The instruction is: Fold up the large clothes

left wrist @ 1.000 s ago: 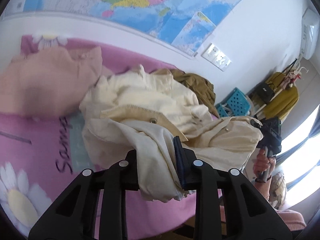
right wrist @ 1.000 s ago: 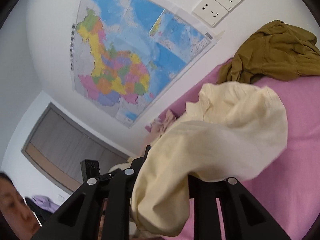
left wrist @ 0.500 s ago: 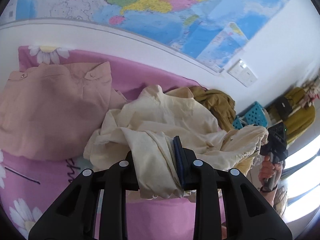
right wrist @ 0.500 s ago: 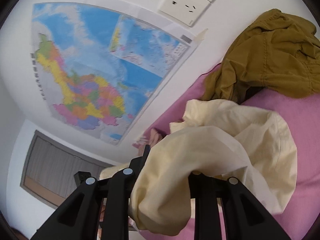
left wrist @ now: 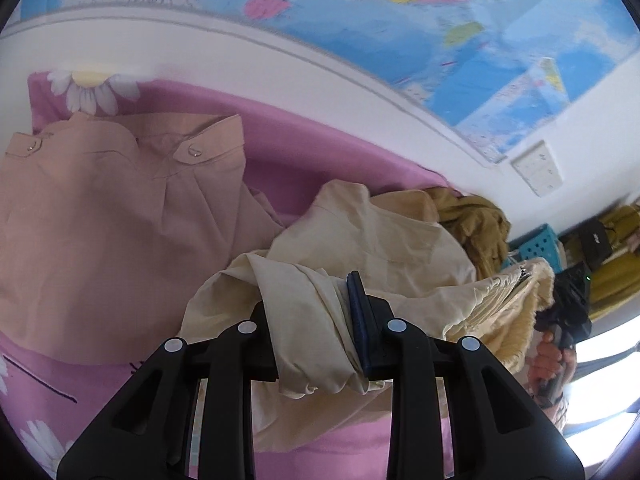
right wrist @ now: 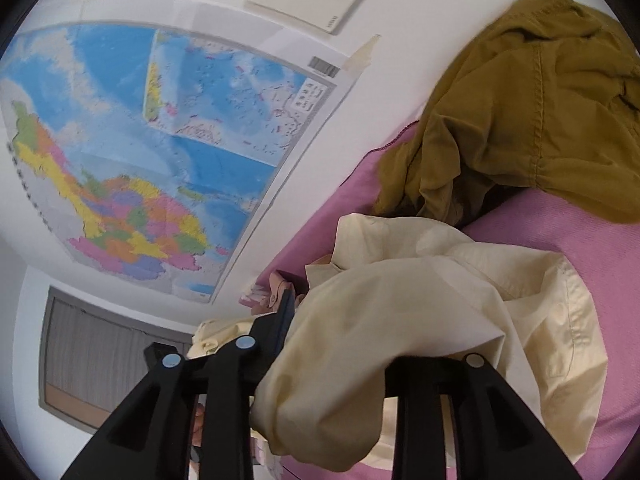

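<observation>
**Cream garment stretched between two grippers over pink bedsheet**

Cream garment is lying bunched at the centre of the left wrist view, on a pink bedsheet printed with daisies. The left gripper is pinching a thick fold of it at lower centre, jaws narrow around the cloth. In the right wrist view the right gripper is carrying another bundle of the same fabric between its fingers; its jaws have just been opening, and the far pad appears hidden under the cloth. A peach shirt is lying flat at left, an olive garment is sitting crumpled at upper right, and a wall map is filling the upper left.
</observation>
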`<state>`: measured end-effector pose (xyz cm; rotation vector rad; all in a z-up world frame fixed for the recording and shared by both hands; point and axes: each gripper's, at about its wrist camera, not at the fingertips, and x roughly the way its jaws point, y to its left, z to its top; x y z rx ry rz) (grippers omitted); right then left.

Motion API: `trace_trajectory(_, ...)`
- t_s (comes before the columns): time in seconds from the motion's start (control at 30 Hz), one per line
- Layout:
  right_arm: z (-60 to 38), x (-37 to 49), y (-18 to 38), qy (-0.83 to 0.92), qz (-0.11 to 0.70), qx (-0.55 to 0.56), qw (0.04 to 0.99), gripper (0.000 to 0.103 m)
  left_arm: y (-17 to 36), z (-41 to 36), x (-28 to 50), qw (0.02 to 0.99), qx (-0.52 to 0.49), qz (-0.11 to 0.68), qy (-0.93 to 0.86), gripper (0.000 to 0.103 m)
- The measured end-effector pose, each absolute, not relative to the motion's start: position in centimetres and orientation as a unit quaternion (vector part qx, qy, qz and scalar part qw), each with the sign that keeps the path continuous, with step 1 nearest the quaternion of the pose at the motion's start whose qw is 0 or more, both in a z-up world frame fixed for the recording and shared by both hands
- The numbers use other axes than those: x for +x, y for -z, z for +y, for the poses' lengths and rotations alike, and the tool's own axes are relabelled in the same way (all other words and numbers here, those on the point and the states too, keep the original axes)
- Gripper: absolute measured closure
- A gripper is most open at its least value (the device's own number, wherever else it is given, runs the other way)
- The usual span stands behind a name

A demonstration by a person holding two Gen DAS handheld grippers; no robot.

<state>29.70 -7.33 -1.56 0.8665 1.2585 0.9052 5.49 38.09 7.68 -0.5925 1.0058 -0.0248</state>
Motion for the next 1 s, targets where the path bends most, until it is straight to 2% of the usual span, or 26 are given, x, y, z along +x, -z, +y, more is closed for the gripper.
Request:
trace_trajectory(0.33, -8.7, 28.4, -0.7, -0.425, 0.553, 0.373, 0.613, 0.058, -5.4, 38.8, 8.2, 0.816, -0.295, 0.497, 0.005, 0.076)
trace_trajectory(0.4, -9.1, 28.0, -1.3, -0.437, 0.546, 0.376, 0.608, 0.047, -5.3, 38.8, 8.5, 0.816, -0.295, 0.498, 0.005, 0.076)
trace_trajectory(0.43, -9.3, 27.7, -1.7, -0.445, 0.541, 0.376, 0.607, 0.024, -5.3, 38.8, 8.6, 0.816, -0.296, 0.497, 0.005, 0.076)
trace_trajectory(0.47, -9.6, 27.4, -2.3, -0.457, 0.525, 0.382, 0.607, 0.007, -5.2, 38.8, 8.6, 0.815, -0.299, 0.496, 0.006, 0.076)
trace_trajectory(0.6, -10.9, 26.2, -4.6, -0.473, 0.465, 0.382, 0.644, 0.005, -4.8, 38.9, 8.9, 0.814, -0.3, 0.497, 0.001, 0.076)
trace_trajectory(0.83, -1.9, 18.6, -7.3, -0.506, 0.403, 0.079, 0.758, 0.005, -4.3, 38.7, 9.6, 0.814, -0.296, 0.501, -0.004, 0.075)
trace_trajectory(0.93, 3.5, 16.2, -5.7, -0.483, 0.382, -0.05, 0.786, 0.005, -4.3, 38.5, 9.6, 0.818, -0.295, 0.494, -0.008, 0.075)
trace_trajectory(1.0, 6.6, 16.0, -3.6, -0.467, 0.392, -0.099, 0.787, 0.01, -4.6, 38.4, 9.4, 0.821, -0.293, 0.491, -0.006, 0.075)
